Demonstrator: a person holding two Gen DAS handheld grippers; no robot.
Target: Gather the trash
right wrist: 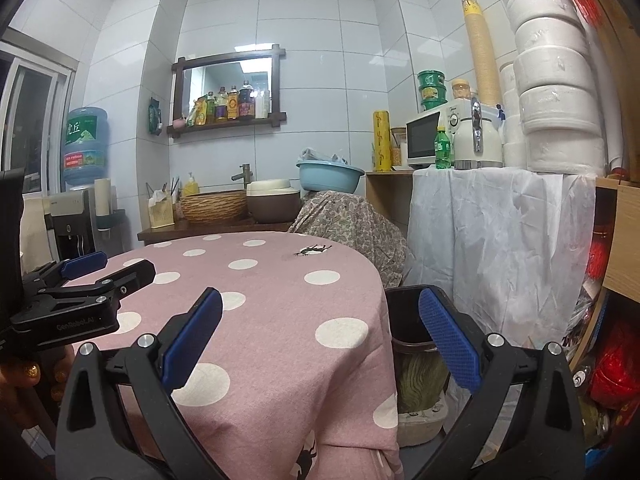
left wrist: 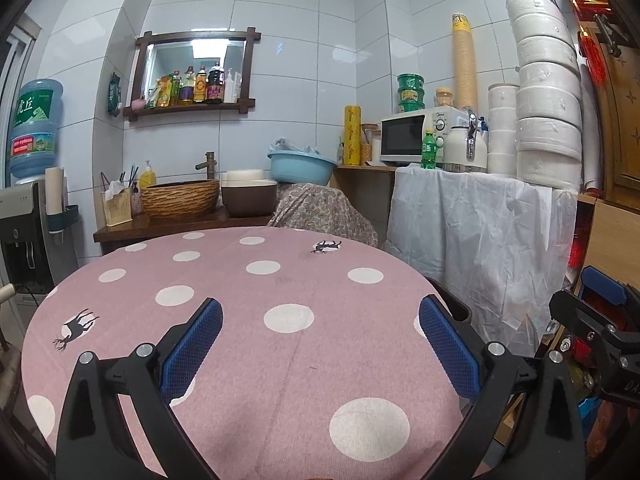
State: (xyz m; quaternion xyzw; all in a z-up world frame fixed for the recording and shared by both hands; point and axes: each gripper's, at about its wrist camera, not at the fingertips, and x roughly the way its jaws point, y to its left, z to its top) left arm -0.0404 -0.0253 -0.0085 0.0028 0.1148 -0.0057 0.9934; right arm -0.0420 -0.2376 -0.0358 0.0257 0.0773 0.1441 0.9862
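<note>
Jaws wide apart on both, nothing between the blue pads: left gripper (left wrist: 320, 344) hovers over the near half of the round table (left wrist: 224, 280), right gripper (right wrist: 320, 340) hangs at the table's right edge, its left finger over the cloth and its right finger (right wrist: 448, 340) over the dark bin (right wrist: 404, 320) that stands on the floor just beside the table (bin inside is too dark to read). Table wears a pink cloth with white dots and small black deer prints. No loose trash item can be made out on the cloth in either view. From the right wrist view, the left gripper (right wrist: 80, 280) shows over the table's left edge, fingers parted, with a hand (right wrist: 28, 376) below it. From the left wrist view, the right gripper (left wrist: 600, 320) sits off the table's right side. Behind the table: a wooden counter with a woven basin (left wrist: 180, 198), a brown bowl (left wrist: 248, 200) and a blue plastic basin (left wrist: 302, 166). Right of the table: a white-draped stand (left wrist: 480, 232) carrying a microwave (left wrist: 416, 140), a green bottle (left wrist: 429, 150), a white kettle (left wrist: 466, 146) and stacked white containers (left wrist: 548, 112). Far left of the table, a water dispenser with a blue jug (left wrist: 34, 128).
</note>
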